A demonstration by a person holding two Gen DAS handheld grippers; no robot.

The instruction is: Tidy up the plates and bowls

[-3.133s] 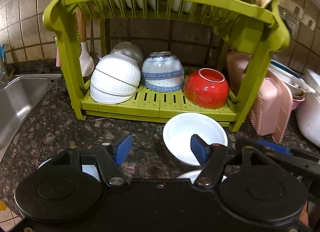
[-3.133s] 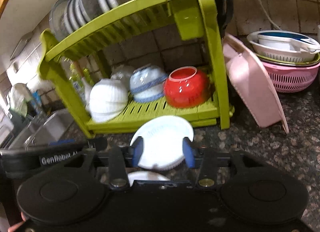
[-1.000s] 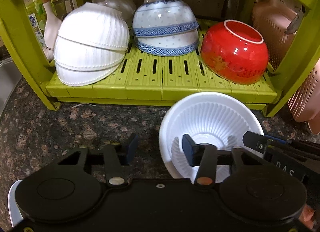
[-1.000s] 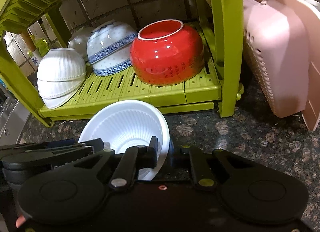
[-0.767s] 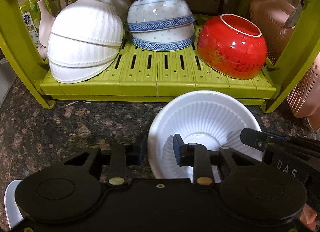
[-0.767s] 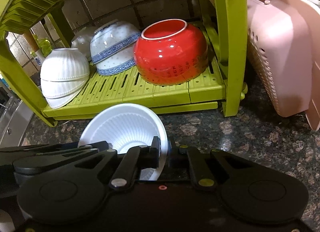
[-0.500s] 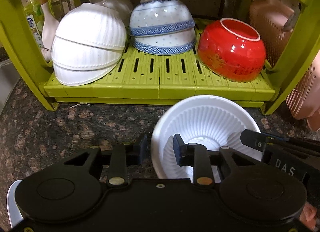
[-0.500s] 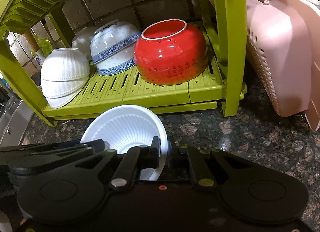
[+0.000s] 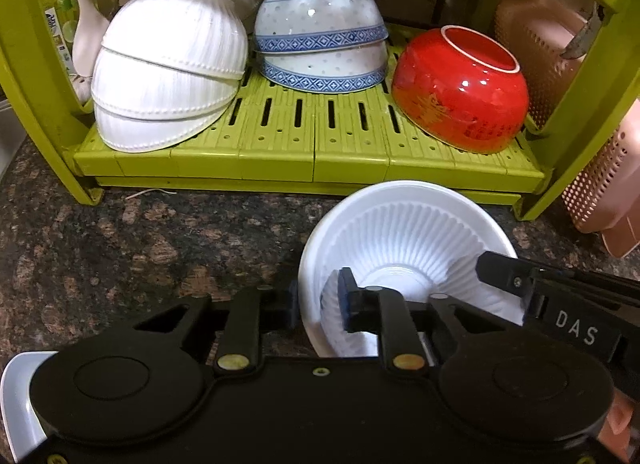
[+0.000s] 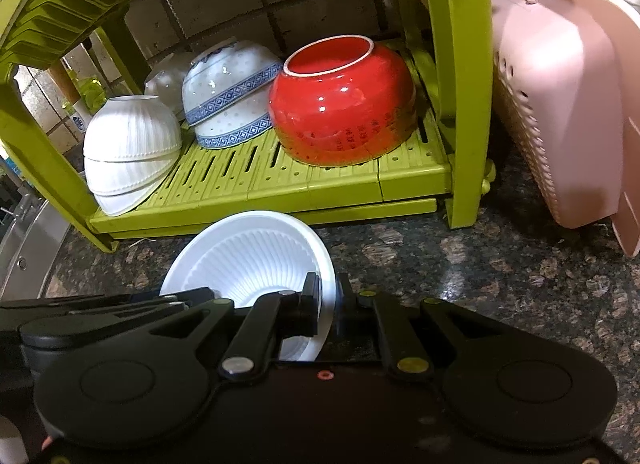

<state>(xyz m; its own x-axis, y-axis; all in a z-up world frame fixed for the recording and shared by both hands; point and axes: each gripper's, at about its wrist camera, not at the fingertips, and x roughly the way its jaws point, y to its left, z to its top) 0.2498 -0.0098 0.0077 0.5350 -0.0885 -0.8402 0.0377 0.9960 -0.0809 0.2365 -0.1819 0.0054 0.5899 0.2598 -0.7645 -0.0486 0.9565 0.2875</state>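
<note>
Left wrist view | both grippers, left (image 9: 318, 300) and right (image 10: 326, 304), clamped on bowl (image 9: 404, 240) rim, bowl tilted above counter (image 9: 140, 240) before rack (image 9: 312, 152) | racked bowls (stacked, upturned) done; this one pending

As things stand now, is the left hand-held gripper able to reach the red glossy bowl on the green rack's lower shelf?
Probably not yet. The left hand-held gripper is shut on the white ribbed plastic bowl's rim, as is the right hand-held gripper. Nothing stands before the red glossy bowl itself.
</note>
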